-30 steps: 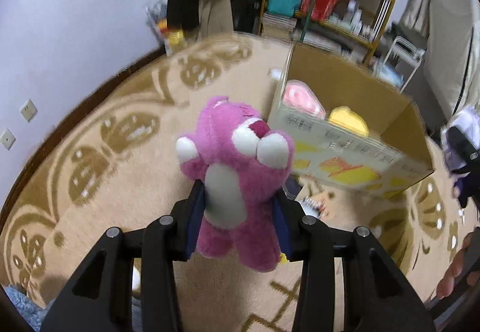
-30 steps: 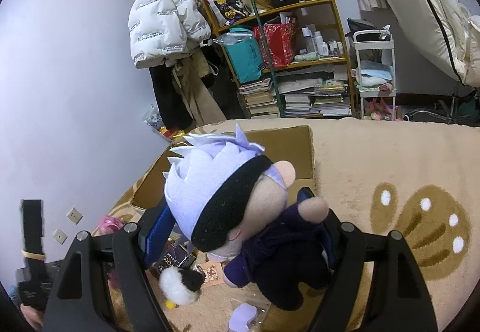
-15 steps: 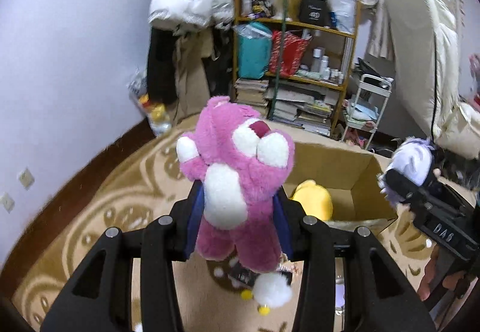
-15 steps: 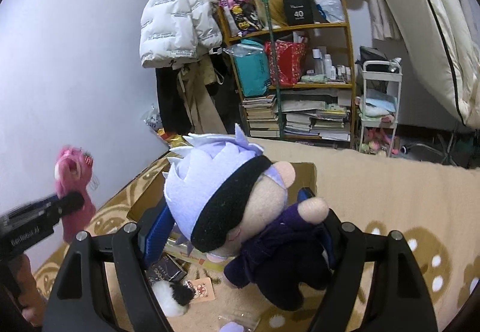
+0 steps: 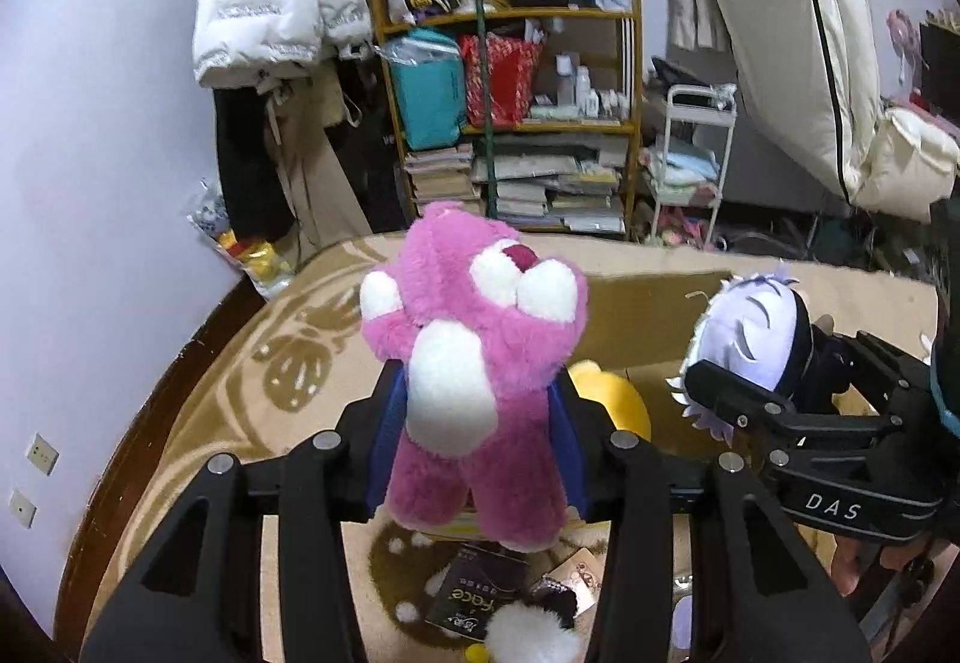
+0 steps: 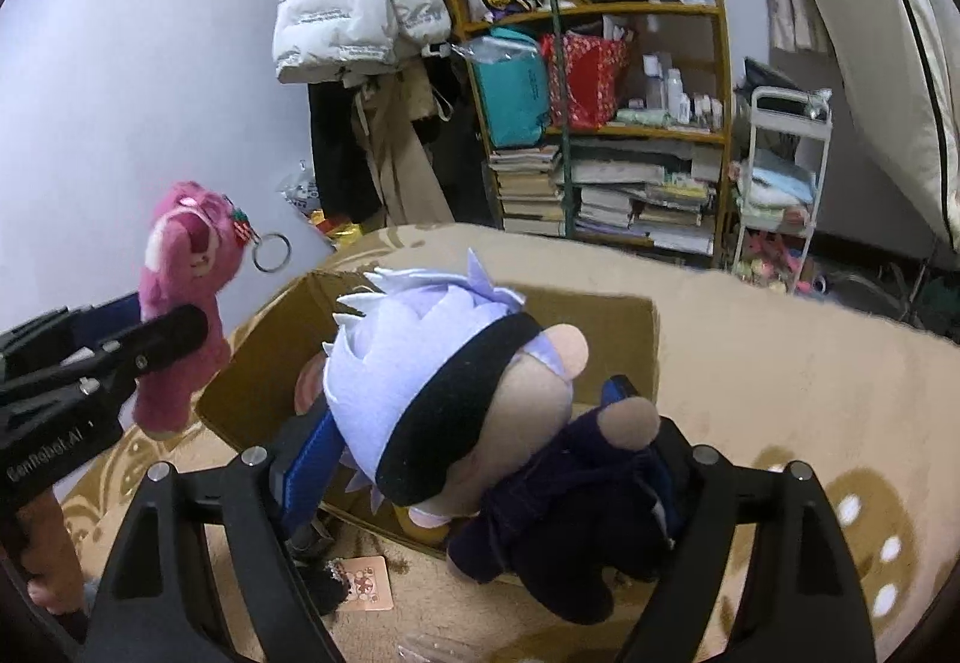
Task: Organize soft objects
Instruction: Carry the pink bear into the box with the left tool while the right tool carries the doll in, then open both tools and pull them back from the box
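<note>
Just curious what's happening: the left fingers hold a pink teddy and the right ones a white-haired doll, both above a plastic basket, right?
Nearly: it is a cardboard box, not a plastic basket, as the right wrist view shows. The pink teddy and white-haired doll are held as you say.

Pink bear plush (image 5: pixel 474 363) showing white belly, muzzle and paw pads, dark red nose. Doll (image 6: pixel 456 393) wearing pale lilac hair, black blindfold, dark navy outfit, peach skin. Both grippers showing black frames with blue pads. Box (image 6: pixel 624 327) showing plain brown. Carpet (image 6: pixel 780 363) showing beige with tan motifs, white dots.
</note>
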Available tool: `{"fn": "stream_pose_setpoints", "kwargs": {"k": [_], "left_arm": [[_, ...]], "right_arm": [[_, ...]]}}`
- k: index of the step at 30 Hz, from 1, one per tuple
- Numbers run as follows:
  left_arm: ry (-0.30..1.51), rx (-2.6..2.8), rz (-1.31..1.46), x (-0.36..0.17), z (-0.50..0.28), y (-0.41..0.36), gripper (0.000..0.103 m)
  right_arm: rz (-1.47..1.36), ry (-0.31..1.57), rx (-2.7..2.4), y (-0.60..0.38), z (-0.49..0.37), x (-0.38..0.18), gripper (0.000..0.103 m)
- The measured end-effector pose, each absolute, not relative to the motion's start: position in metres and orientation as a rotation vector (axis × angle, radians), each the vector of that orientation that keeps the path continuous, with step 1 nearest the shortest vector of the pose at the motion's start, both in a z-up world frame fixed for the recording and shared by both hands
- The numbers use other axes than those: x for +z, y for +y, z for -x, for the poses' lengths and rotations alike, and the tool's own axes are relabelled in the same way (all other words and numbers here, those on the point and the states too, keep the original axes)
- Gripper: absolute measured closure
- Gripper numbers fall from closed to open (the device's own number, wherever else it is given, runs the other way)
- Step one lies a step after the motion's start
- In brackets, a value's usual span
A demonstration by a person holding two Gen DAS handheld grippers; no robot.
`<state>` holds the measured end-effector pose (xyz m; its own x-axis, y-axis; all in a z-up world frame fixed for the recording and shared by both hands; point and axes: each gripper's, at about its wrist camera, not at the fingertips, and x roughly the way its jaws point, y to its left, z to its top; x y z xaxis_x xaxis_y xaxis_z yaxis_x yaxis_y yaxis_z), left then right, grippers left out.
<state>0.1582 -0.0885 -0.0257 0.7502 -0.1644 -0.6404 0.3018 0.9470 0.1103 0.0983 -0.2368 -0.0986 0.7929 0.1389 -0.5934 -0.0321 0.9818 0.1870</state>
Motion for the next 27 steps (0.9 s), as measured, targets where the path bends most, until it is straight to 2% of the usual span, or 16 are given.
{"fn": "stream_pose_setpoints", "kwargs": {"k": [4, 6, 11, 14, 15, 16, 20, 27], "left_arm": [[0.711, -0.236, -0.253, -0.038, -0.164, -0.094, 0.055], [0.723, -0.235, -0.242, -0.040, -0.164, -0.095, 0.049], [0.723, -0.205, -0.240, -0.035, -0.160, -0.087, 0.044], [0.688, -0.178, -0.236, -0.025, -0.149, -0.077, 0.030], [0.680, -0.170, -0.235, -0.021, -0.145, -0.074, 0.025], [0.672, -0.167, -0.230, -0.016, -0.142, -0.071, 0.023], [0.647, -0.152, -0.214, 0.000, -0.126, -0.059, 0.010], [0.602, -0.132, -0.211, 0.025, -0.088, -0.043, 0.007]], "right_arm": [[-0.200, 0.672, 0.110, -0.240, -0.105, -0.106, 0.014], [-0.214, 0.682, 0.123, -0.242, -0.106, -0.108, 0.014], [-0.242, 0.682, 0.124, -0.246, -0.100, -0.105, 0.013], [-0.283, 0.646, 0.150, -0.250, -0.088, -0.095, 0.010], [-0.285, 0.638, 0.153, -0.251, -0.085, -0.090, 0.002], [-0.284, 0.627, 0.146, -0.251, -0.081, -0.085, 0.000], [-0.268, 0.594, 0.138, -0.248, -0.062, -0.068, 0.000], [-0.182, 0.614, 0.065, -0.237, -0.033, -0.047, 0.000]]}}
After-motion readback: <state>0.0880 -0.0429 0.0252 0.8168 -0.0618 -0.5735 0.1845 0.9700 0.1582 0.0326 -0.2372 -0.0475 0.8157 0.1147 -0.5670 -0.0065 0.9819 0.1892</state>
